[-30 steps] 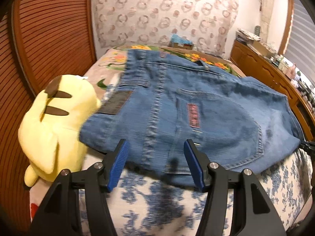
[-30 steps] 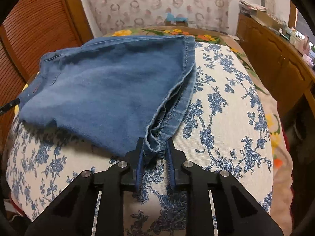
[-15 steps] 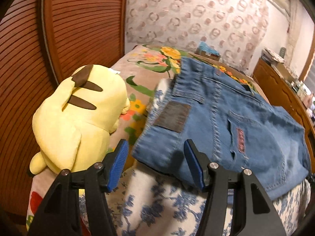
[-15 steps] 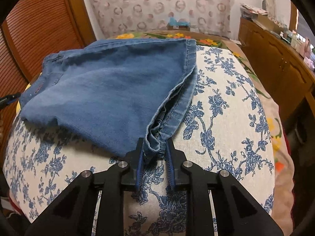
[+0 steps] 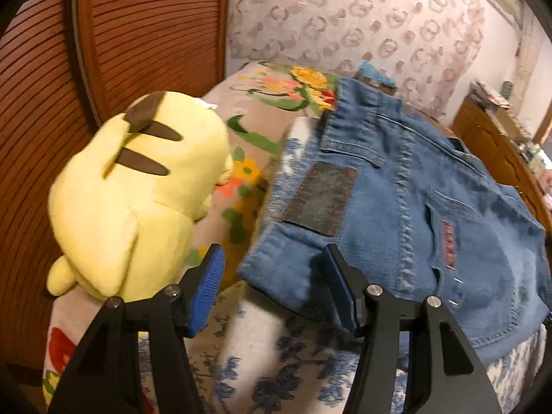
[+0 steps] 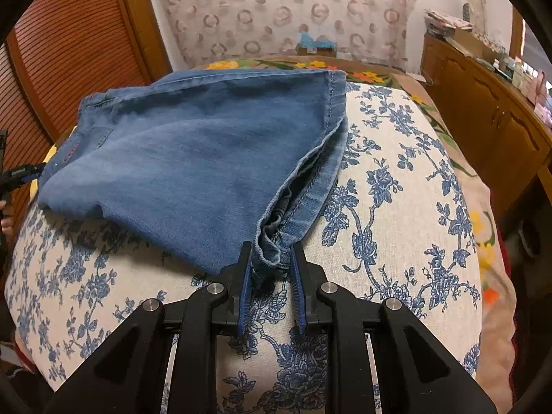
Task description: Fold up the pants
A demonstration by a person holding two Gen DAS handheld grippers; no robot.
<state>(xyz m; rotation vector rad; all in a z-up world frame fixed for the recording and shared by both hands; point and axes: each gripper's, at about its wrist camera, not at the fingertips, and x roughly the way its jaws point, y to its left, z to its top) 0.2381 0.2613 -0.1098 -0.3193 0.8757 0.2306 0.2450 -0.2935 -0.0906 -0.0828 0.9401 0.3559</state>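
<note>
Denim fills the left wrist view: the pants (image 5: pixel 396 207) lie folded on the blue-flowered cushion (image 5: pixel 262 362), waistband toward the far wall, and their near waist corner sits just ahead of the left gripper (image 5: pixel 272 289), between its two blue pads but a little beyond them. The jaws stand about half open and have just been closing; nothing is pinched yet, though the right-hand pad already overlaps the cloth edge. A yellow plush toy (image 5: pixel 138 189) lies close on the other side, just beside the left-hand pad, so the coming grab turns on reaching forward onto the corner and not sideways into the toy. Against the frame a second earlier, this view has swung from the middle of the seat, near the back pocket, over to the waist corner, and the toy now looms much larger. In the right wrist view the pants stretch away up and to the left from the right gripper (image 6: pixel 270 276), which is nearly closed and clamped on the bunched hem (image 6: pixel 272 241) at the near corner, resting on the cushion. That grip and the cloth around it look the same as a second ago.
</note>
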